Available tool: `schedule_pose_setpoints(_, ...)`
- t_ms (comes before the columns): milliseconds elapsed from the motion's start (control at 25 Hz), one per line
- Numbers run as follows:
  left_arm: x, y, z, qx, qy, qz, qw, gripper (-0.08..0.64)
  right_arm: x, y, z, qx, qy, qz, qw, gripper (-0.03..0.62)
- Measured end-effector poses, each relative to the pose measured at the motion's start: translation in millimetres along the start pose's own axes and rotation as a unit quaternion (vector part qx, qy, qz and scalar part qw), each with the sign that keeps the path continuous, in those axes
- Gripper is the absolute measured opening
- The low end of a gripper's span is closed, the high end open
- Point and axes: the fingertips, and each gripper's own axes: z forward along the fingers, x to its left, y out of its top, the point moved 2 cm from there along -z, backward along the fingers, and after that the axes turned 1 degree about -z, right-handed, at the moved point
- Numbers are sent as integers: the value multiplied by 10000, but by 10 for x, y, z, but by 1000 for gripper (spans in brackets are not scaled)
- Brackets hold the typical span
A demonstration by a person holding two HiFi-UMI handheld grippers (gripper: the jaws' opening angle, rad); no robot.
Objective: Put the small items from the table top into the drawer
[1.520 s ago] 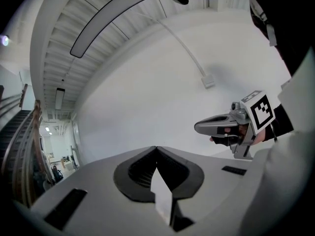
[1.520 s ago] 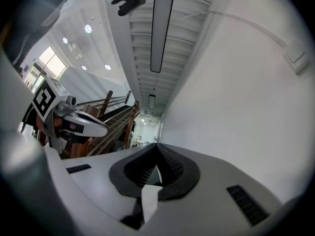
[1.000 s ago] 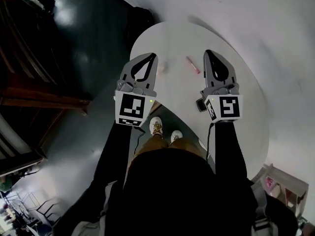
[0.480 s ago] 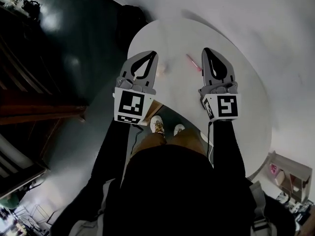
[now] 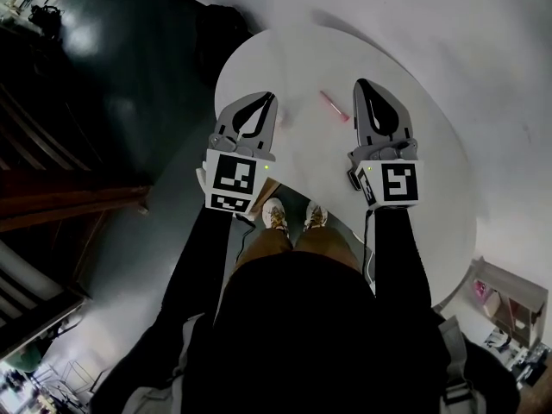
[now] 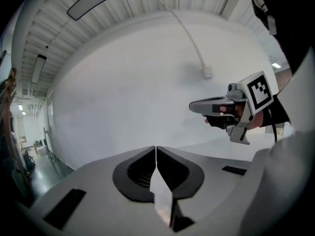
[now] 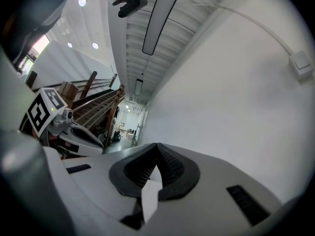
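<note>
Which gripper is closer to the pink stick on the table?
Right. The right gripper is held just right of the pink stick; the left gripper is farther off on its left.

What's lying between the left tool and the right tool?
Head view: a thin pink stick and a small pale item, on the white table.

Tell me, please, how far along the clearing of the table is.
Nothing looks done: the pink stick and a small pale item lie on the white table. Nothing is in hand: the left gripper and right gripper are shut and empty. Both items are left to stow.
</note>
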Motion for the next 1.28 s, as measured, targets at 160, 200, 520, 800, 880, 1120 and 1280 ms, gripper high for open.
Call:
schedule_pose_setpoints(160,-65,-513,207,646,-259,-876,9937,111,-45,-42,-30,81,-5,-19,10000,26)
schedule_pose_setpoints(200,-92,-658,261,850,-299,-1017,9907,185,-62,-54,-37,97,-5,-21,10000,26)
schedule_pose_setpoints(520,-174,-1901,484,2596,-1,-1207,9581,218,-143,-206,-110,313,-33,-8,9995,26)
schedule_pose_setpoints(800,-263,-2310,585,3141,147,-1476,9377,218,-75,-308,-135,490,166,-53,9986,26)
schedule_pose_setpoints(880,-290,-2384,630,3280,120,-1544,9319,218,-51,-331,-129,529,240,-59,9983,26)
schedule_pose_setpoints(1120,-234,-2417,654,3184,261,-1608,9339,121,-43,-398,-132,621,317,-10,9976,26)
schedule_pose_setpoints(1280,-148,-2113,627,2845,317,-1569,9452,121,-51,-368,-69,541,334,4,9980,26)
